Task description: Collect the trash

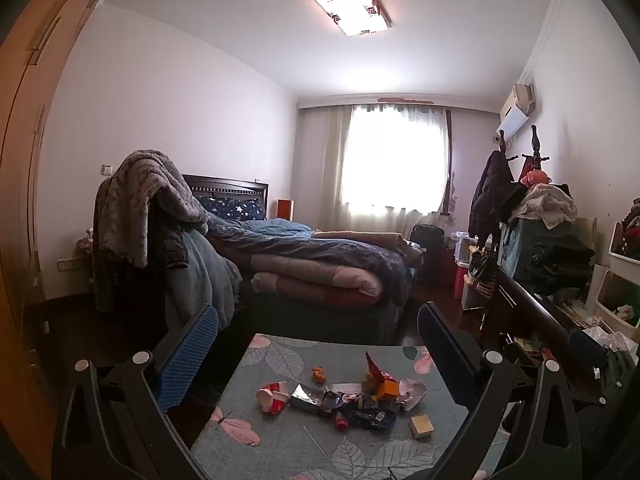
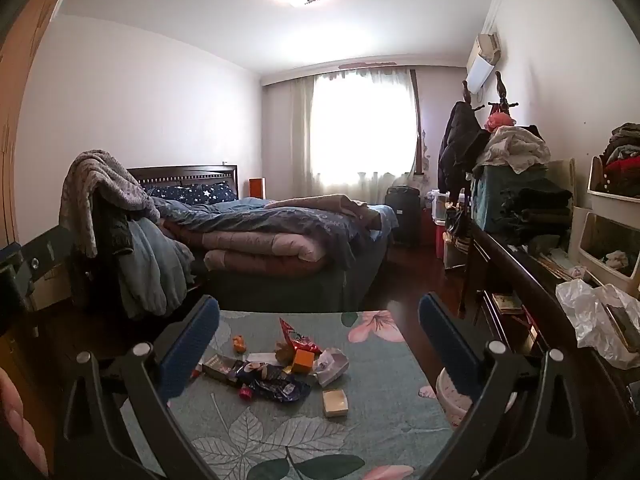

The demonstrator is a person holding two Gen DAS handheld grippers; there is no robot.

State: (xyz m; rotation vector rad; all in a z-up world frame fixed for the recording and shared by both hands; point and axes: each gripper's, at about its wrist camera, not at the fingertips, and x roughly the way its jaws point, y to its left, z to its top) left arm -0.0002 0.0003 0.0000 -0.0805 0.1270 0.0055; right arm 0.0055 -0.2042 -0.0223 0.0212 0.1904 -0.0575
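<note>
Nearest the cameras, the left gripper [image 1: 318, 354] and the right gripper [image 2: 318, 342] both hover over the near edge of the low table covered in a grey-green cloth printed with leaves and pink flowers [image 2: 384, 396], each with its blue-padded fingers spread as wide as they go and nothing between them. The trash lies loose in the middle of that cloth: closest, a small square open cardboard box with a pale yellow inside [image 2: 334, 403]; just beyond it a crumpled dark blue foil wrapper [image 2: 276, 384] with a small red cap [image 2: 245, 394] at its near edge; to the left a crushed red and white paper cup [image 1: 273, 397]; then a small orange carton [image 2: 303, 360] and a crumpled white and lilac wrapper [image 2: 331, 364] touching the pile, with a torn red foil packet [image 2: 296, 340] standing up behind them and a small orange scrap [image 2: 239, 343] lying apart toward the far edge. Nothing looks collected yet, so the step in hand seems to be the first pick. It would go best to start with a piece that stands clear, such as the cardboard box, coming down on it with one finger on each side before closing, and to grip the foil wrapper by its bunched middle so it does not slip. A round white bin [image 2: 454, 398] shows beside the table's right edge, a likely place to drop things. Beyond are a bed with rumpled blue and pink quilts [image 2: 272, 236] and the bright curtained window [image 2: 364, 128].
</note>
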